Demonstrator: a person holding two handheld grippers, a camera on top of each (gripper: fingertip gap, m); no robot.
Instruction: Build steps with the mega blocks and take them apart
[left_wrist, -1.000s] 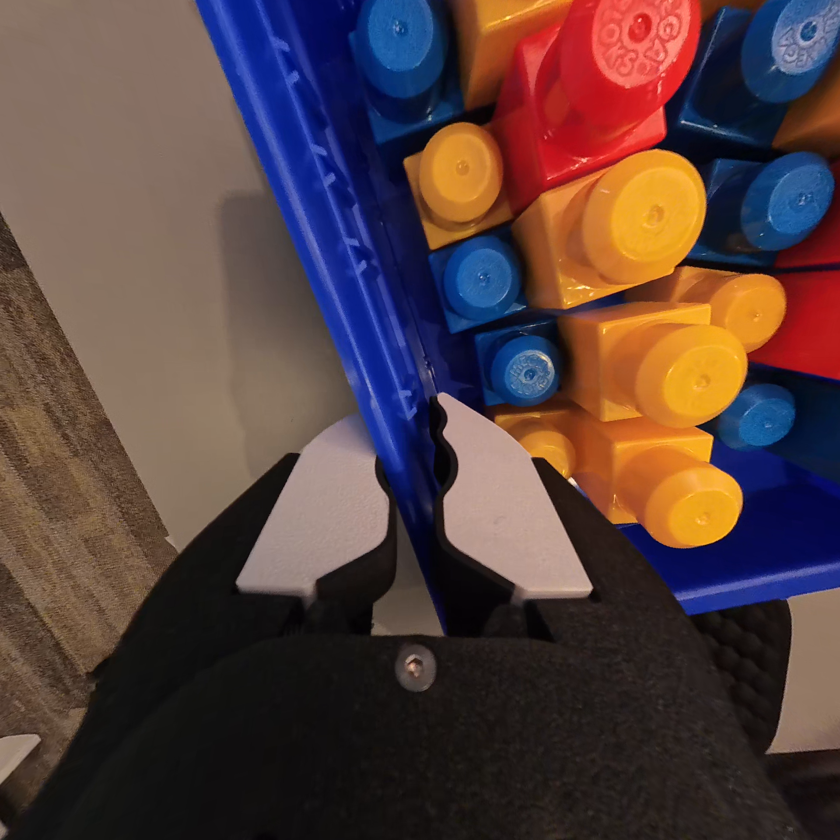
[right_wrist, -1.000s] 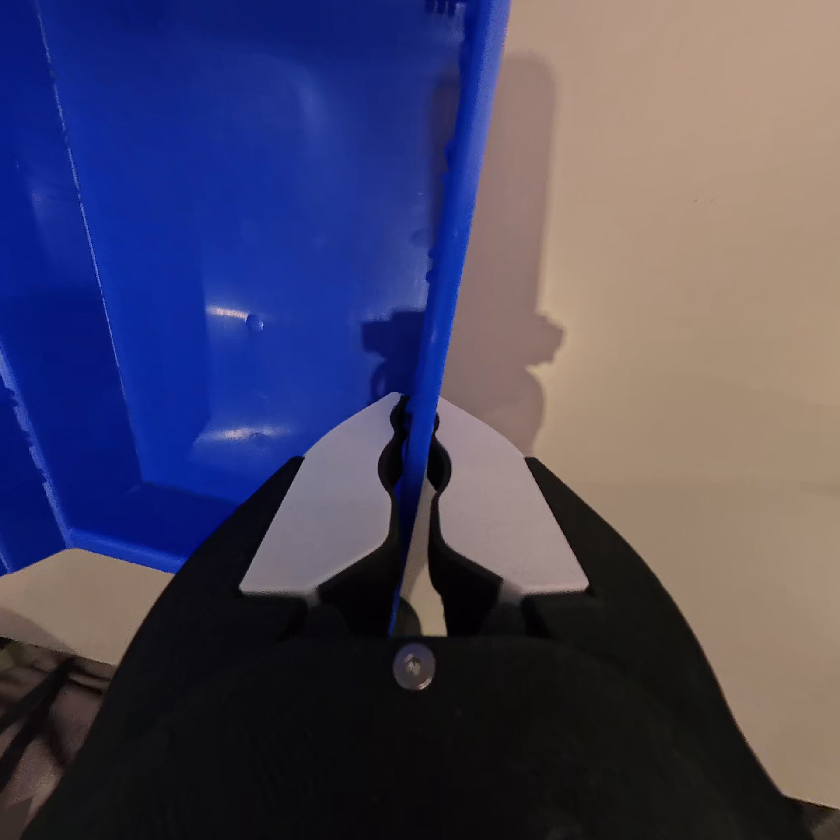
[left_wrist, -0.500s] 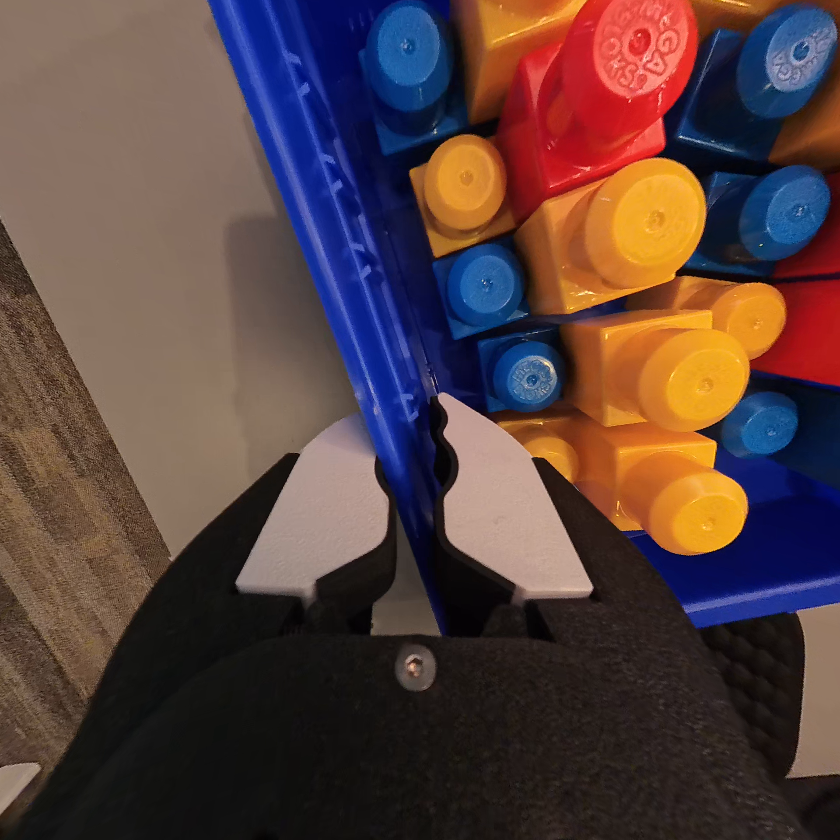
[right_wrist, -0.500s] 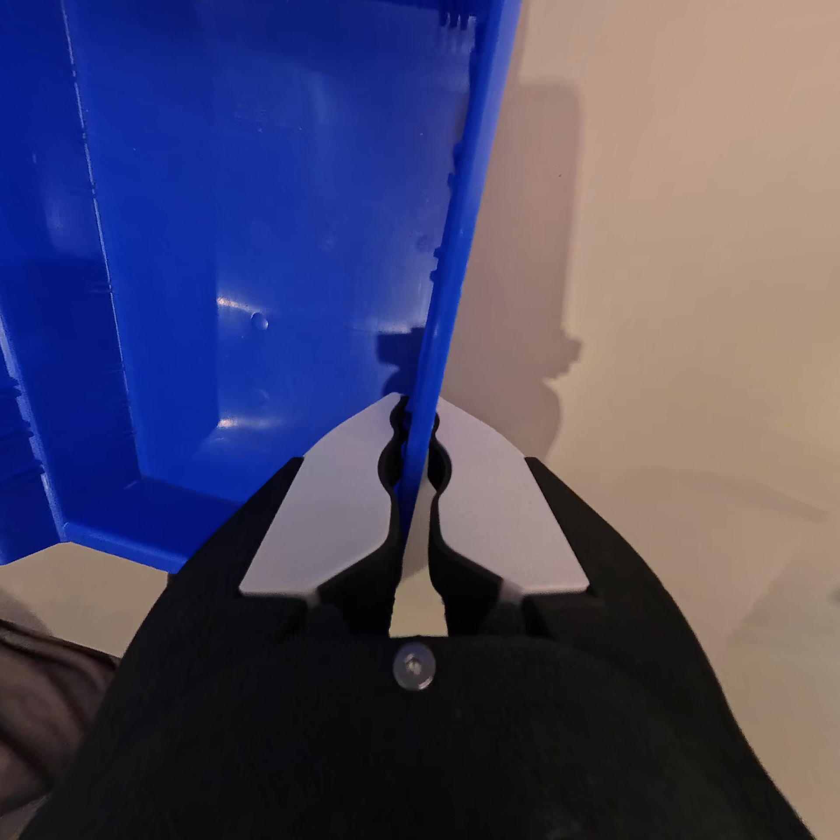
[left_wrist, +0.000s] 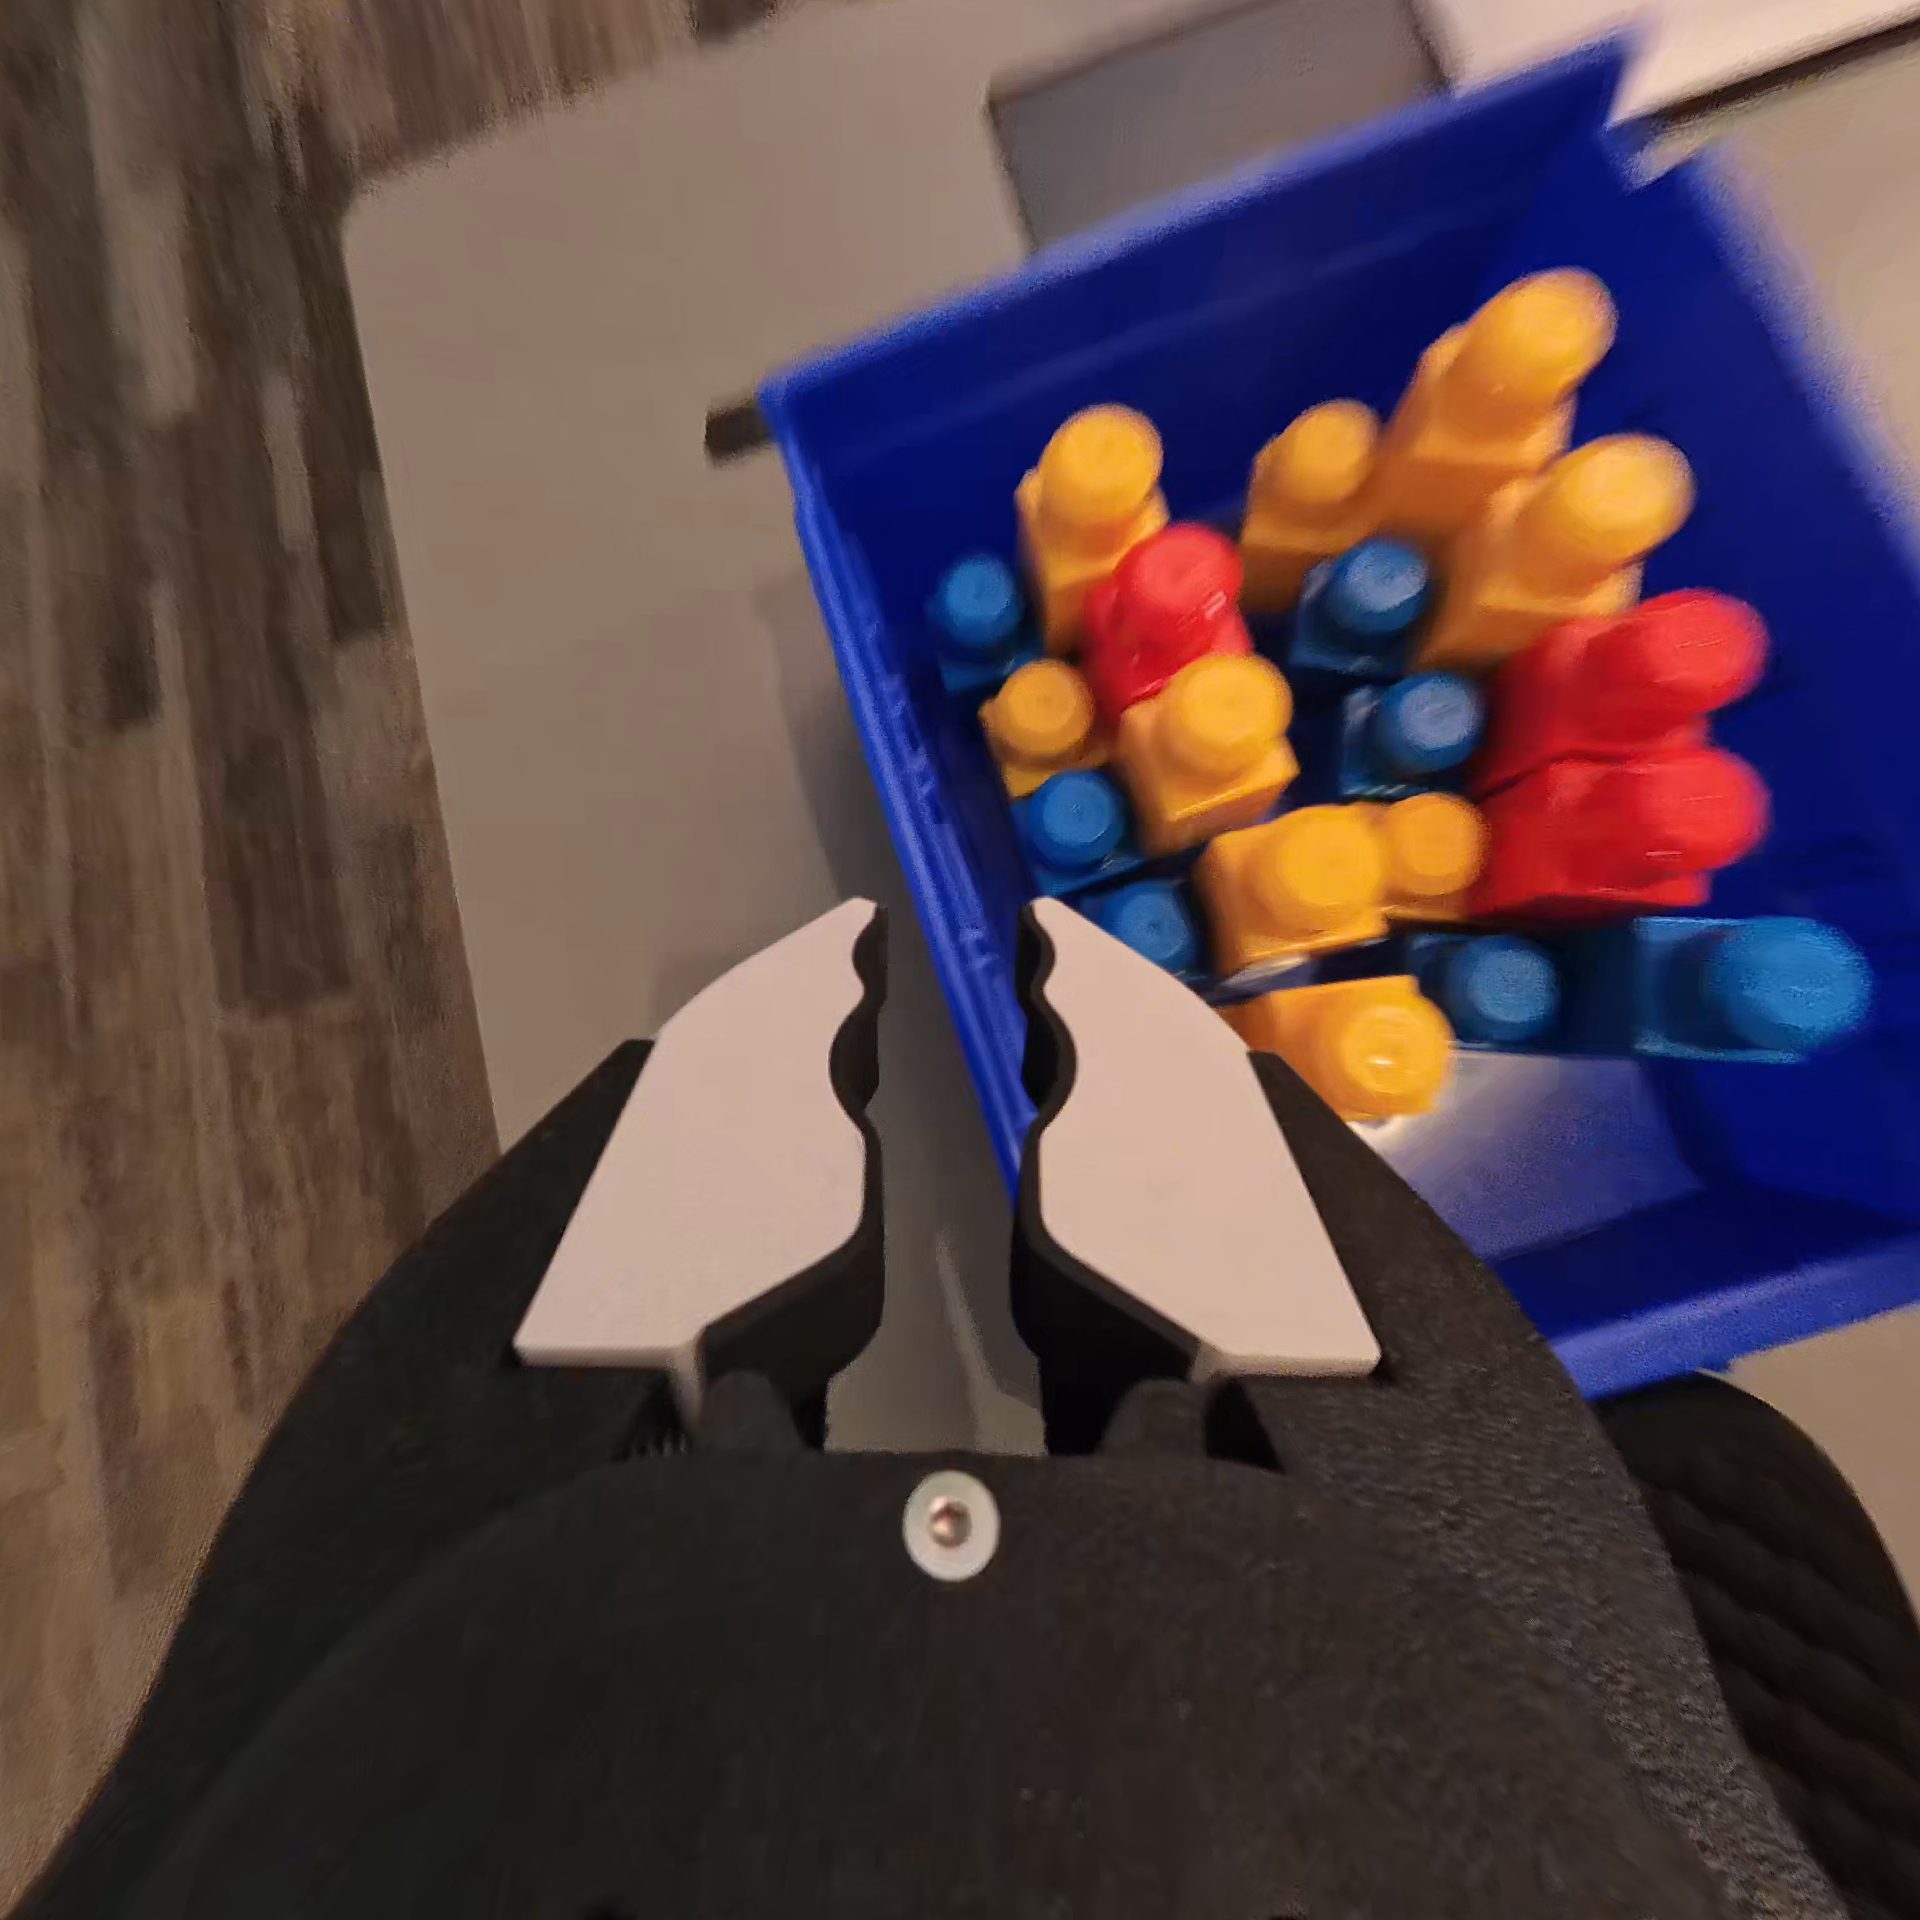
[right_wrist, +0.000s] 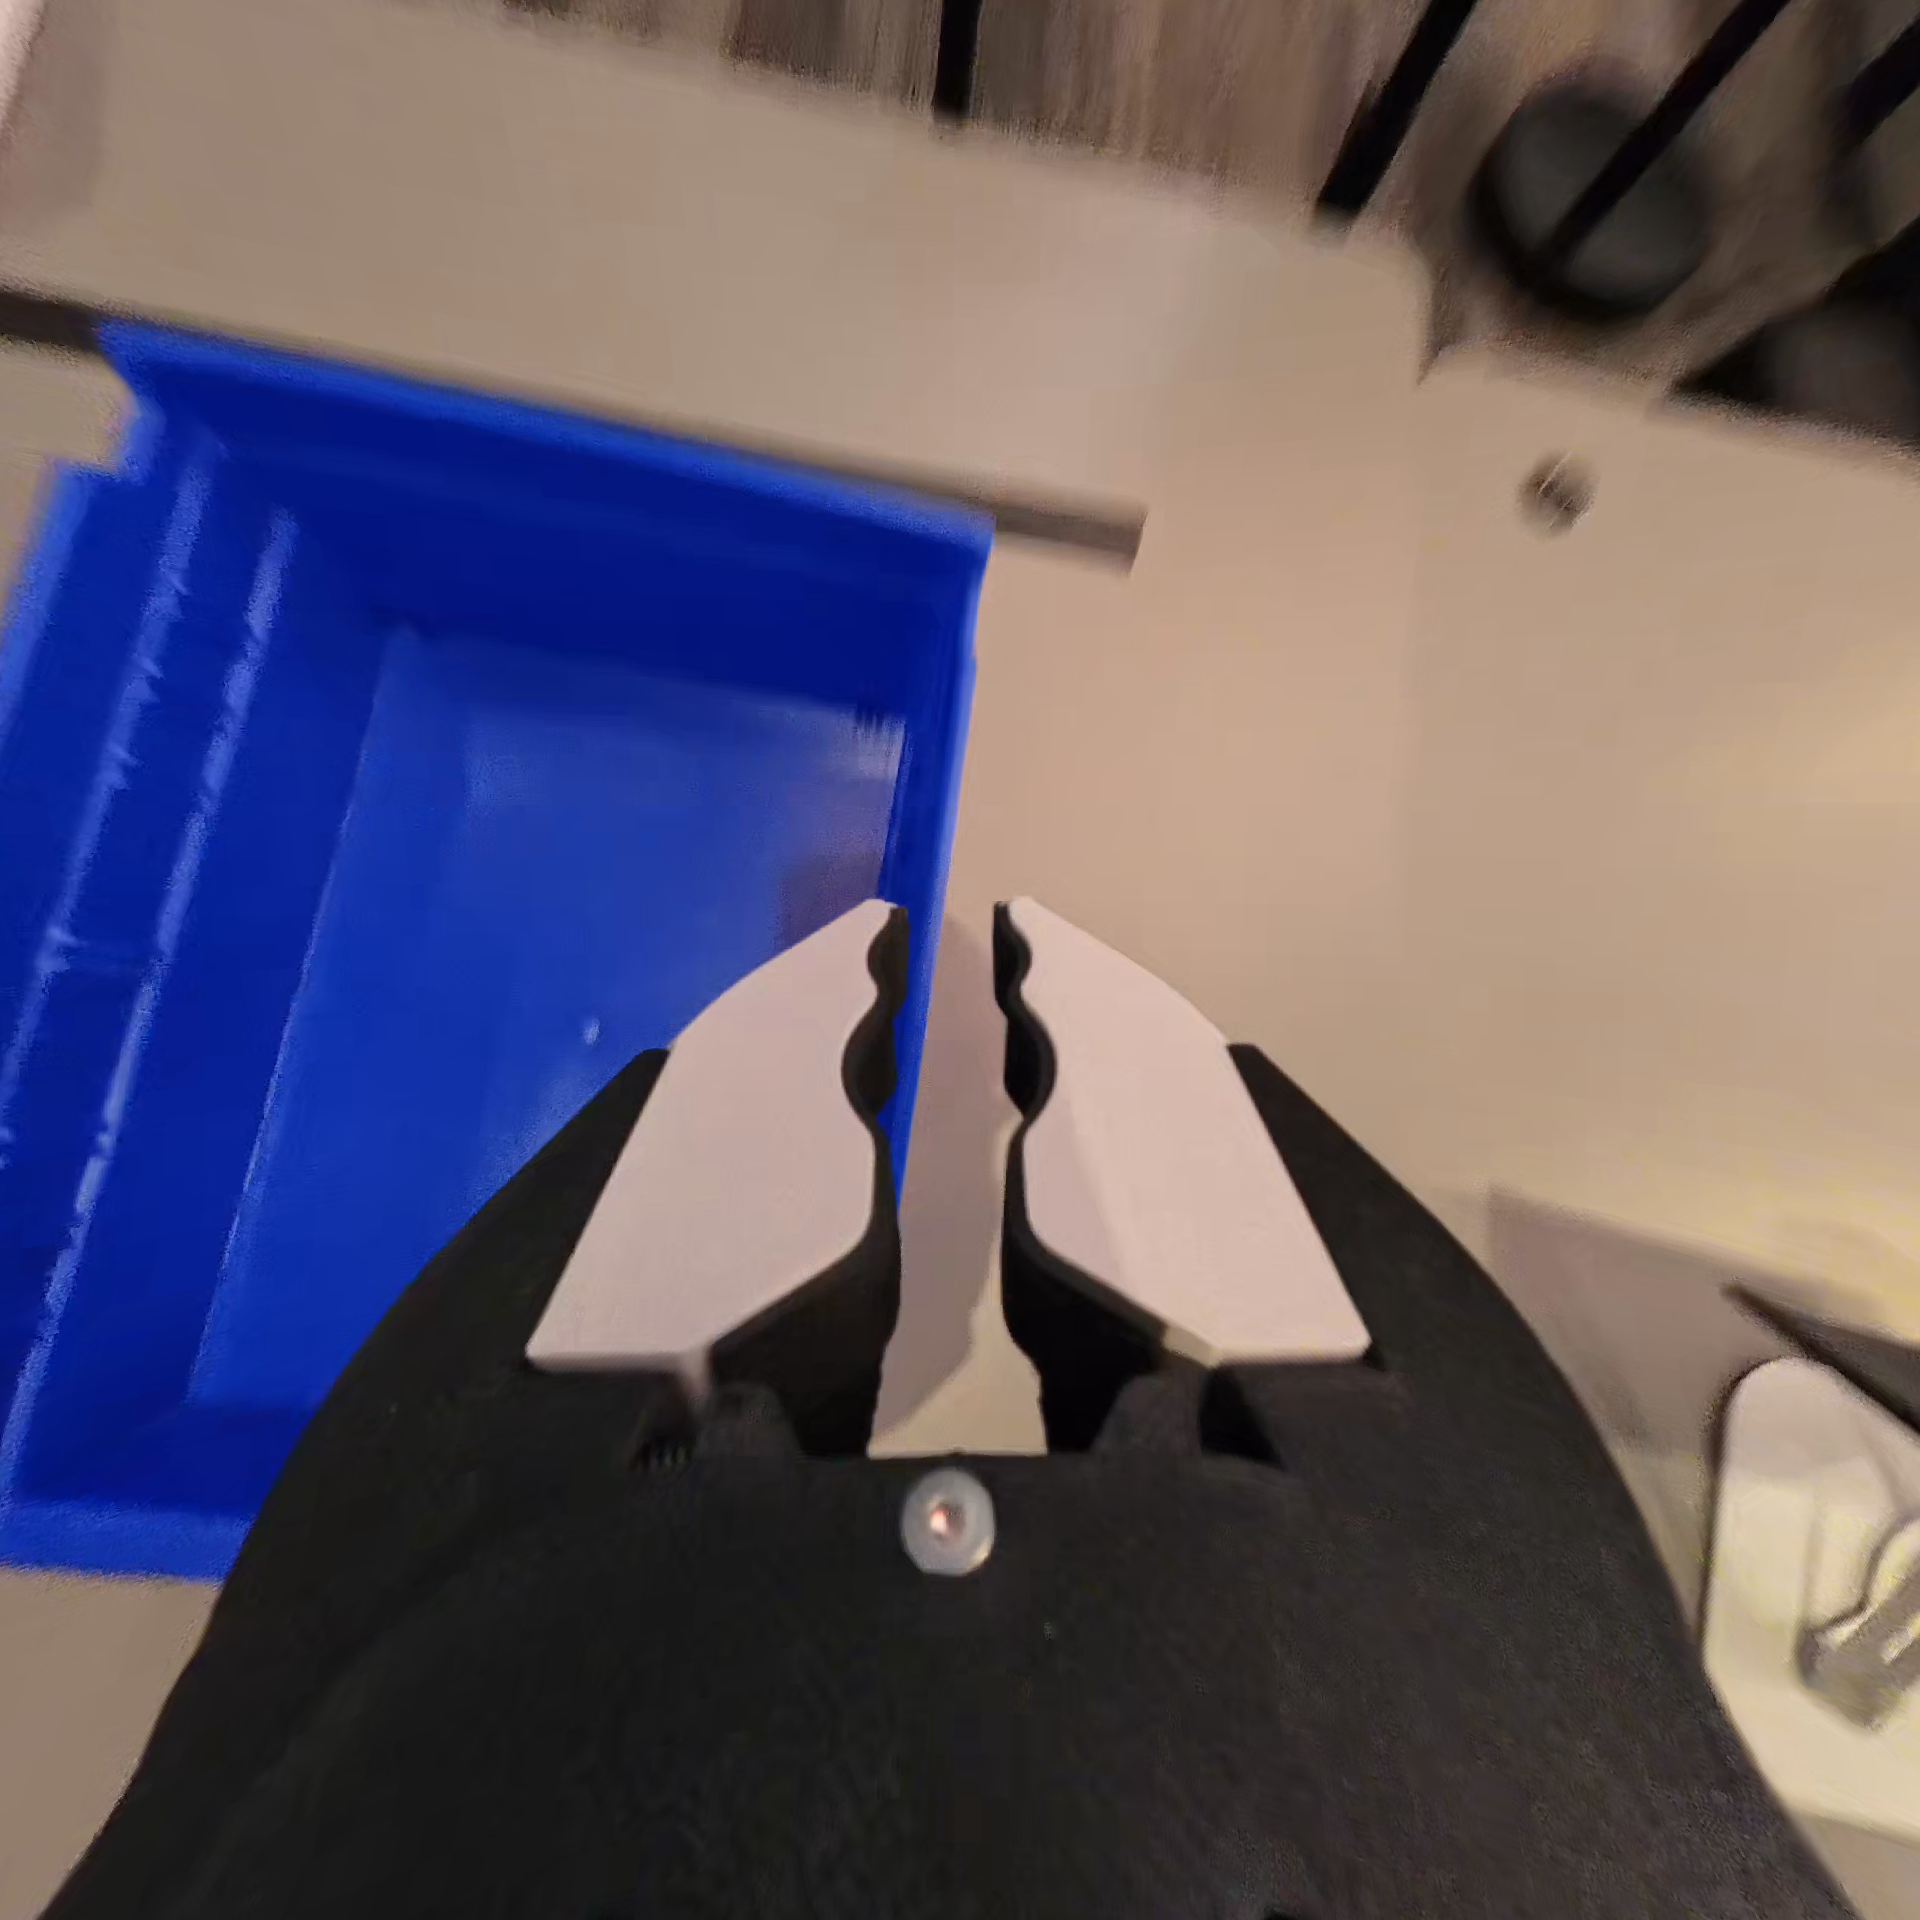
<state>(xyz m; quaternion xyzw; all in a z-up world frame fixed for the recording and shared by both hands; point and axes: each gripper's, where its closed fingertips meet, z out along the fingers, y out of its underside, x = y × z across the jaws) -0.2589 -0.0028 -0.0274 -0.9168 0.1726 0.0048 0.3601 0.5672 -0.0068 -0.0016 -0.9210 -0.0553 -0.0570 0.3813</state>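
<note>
A blue bin stands on the pale table and holds several yellow, red and blue mega blocks. My left gripper is open. The bin's left wall runs between its fingers, close to the right finger, and no pad presses on it. In the right wrist view only a bare part of the bin's inside shows. My right gripper is open. The bin's right wall lies along its left finger, apart from the right one. Both views are blurred.
The table's left edge borders a brown patterned floor. A white object lies at the lower right of the right wrist view. Dark chair legs and wheels stand beyond the table's far edge. The left gripper's tips are roughly 85 cm from the right gripper's.
Both grippers were shut on the bin's side walls. Both have opened, let the walls go and drawn back, so more of the bin and table shows.
</note>
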